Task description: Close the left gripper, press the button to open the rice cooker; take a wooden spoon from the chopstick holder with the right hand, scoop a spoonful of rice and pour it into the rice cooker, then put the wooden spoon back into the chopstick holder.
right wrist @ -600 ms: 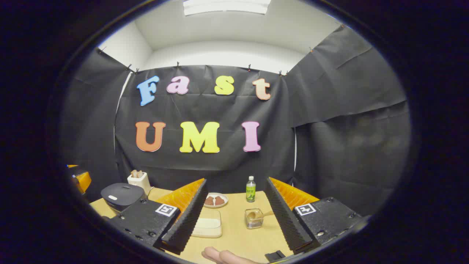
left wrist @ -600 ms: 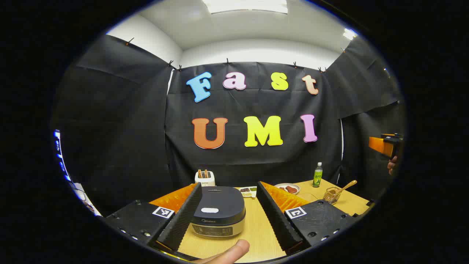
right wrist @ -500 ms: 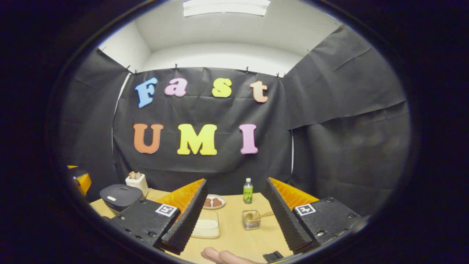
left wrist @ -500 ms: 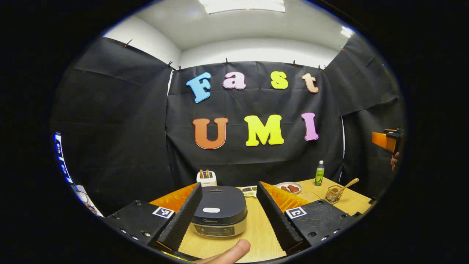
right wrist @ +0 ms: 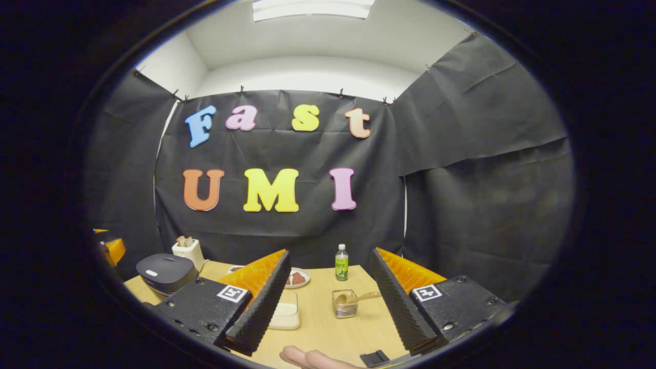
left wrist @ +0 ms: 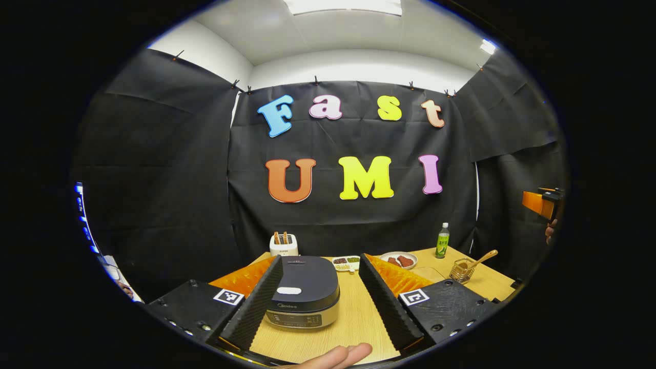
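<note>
Nothing done yet: dark-lidded rounded rice cooker (left wrist: 303, 292) sits shut on the table between the left gripper (left wrist: 312, 302)'s spread fingers, and further right the light wooden spoon (right wrist: 359, 297) stays in the clear chopstick holder (right wrist: 344, 304), handle angled up-right, framed by the right gripper (right wrist: 328, 302)'s spread fingers.

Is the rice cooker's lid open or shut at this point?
Shut. The rice cooker has its dark lid lying flat on the body, and the left tool stands open, short of its button.

Bright, even light from ceiling panel (left wrist: 342, 6) overhead; soft shadows; sharp centre, strong fisheye bending at edges.
</note>
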A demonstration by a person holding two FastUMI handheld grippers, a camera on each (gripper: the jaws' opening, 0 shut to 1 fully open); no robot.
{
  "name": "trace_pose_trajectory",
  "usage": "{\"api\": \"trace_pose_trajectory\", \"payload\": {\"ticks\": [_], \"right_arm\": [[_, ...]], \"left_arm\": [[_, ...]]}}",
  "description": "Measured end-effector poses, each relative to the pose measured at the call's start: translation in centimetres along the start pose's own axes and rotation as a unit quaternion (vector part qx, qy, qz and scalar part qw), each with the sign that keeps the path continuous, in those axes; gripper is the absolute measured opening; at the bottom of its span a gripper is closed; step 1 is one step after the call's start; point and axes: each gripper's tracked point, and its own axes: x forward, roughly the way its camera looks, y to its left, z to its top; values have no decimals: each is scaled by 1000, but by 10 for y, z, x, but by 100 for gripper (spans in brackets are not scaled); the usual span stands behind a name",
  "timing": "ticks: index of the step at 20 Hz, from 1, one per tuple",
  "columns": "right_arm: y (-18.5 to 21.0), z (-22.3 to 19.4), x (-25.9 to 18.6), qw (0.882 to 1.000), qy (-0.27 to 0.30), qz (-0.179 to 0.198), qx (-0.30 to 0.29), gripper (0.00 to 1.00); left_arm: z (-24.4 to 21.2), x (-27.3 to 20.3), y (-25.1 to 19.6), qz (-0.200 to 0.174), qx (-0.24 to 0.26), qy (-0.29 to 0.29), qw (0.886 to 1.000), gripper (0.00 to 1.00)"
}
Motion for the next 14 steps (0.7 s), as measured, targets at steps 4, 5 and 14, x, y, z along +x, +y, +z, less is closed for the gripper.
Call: {"api": "trace_pose_trajectory", "payload": {"ticks": [4,5,14], "right_arm": [[-1,-6,3,1000,5,9,3,100],[-2,-8,5,1000,7,11,4,100],[-12,-26,17,999,20,15,32,100]], "left_arm": [[-5,5,5,7,-1,10,1000,95],[-9,7,8,11,-3,17,1000,95],[-37,34,25,24,-12,58,998,82]]}}
